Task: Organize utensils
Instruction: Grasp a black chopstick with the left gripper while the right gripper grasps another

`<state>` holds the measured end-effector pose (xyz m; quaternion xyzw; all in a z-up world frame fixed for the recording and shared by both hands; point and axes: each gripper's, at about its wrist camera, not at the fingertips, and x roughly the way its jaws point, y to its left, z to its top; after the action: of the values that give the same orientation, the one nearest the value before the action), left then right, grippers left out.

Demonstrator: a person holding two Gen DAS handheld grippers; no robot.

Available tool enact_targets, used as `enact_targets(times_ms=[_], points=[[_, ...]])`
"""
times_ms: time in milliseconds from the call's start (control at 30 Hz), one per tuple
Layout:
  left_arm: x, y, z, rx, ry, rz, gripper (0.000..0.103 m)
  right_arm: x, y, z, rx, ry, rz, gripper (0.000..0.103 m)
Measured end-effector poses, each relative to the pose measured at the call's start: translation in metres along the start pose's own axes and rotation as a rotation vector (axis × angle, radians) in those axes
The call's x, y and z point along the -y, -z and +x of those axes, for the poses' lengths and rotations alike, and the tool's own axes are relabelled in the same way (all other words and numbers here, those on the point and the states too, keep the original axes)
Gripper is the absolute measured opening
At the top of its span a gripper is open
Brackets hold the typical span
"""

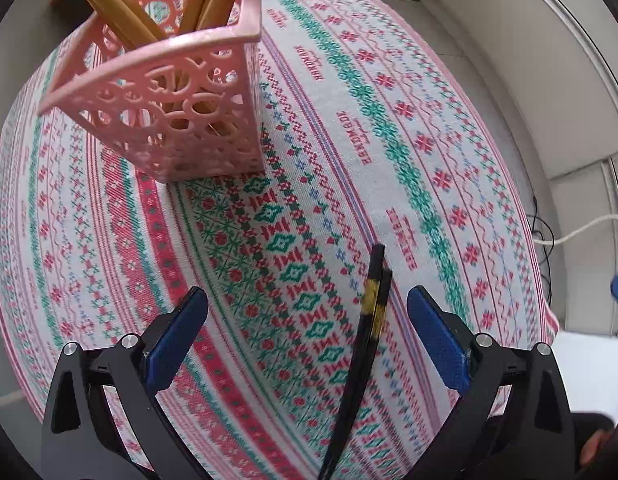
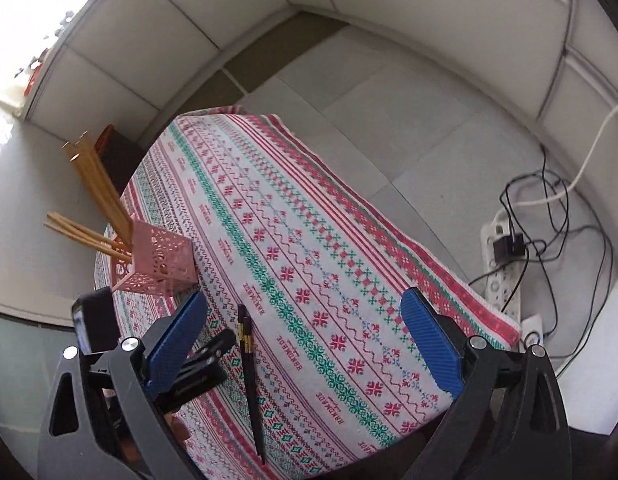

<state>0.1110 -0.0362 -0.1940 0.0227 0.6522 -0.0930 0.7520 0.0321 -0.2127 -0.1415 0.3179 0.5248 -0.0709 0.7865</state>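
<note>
Left wrist view: black chopsticks [image 1: 367, 344], thin, stiff, likely slippery, lie between left gripper [image 1: 307, 304] jaws spread wide, empty; grip mid-shaft.

Patterned cloth, tiled floor, pale panels and a tangle of cables

A knitted-look tablecloth [image 2: 309, 248] in red, green and white bands covers the tabletop, with the word HANDMADE repeated along its stripes. Around it lies a grey tiled floor [image 2: 389, 120] with a darker strip near the far corner. Pale wall panels [image 2: 429, 0] with thin seams curve round the back. On the floor to the right sits a white power strip [image 2: 501, 276] with a black plug [image 2: 509, 246] in it, black cables [image 2: 549, 216] looping near it and a thick white cable [image 2: 589, 152] running up the wall. A dark brown box [image 2: 117, 152] stands beyond the cloth's far left edge.
</note>
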Motion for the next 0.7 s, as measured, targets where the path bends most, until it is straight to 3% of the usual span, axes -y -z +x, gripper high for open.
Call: enact_targets(times_ms=[233,467,700], points=[[-0.005,-0.022,0.013,0.012,-0.033,-0.091,0.095,0.002,0.0,0.007,-0.055,-0.025,0.038,0.095],[0.001,-0.03,0.029,0.023,-0.131,-0.034,0.092,0.002,0.0,0.013,-0.075,-0.014,0.035,0.095],[-0.009,-0.005,0.007,0.026,-0.095,0.024,0.049,0.0,0.003,0.025,-0.099,0.011,0.046,0.095]])
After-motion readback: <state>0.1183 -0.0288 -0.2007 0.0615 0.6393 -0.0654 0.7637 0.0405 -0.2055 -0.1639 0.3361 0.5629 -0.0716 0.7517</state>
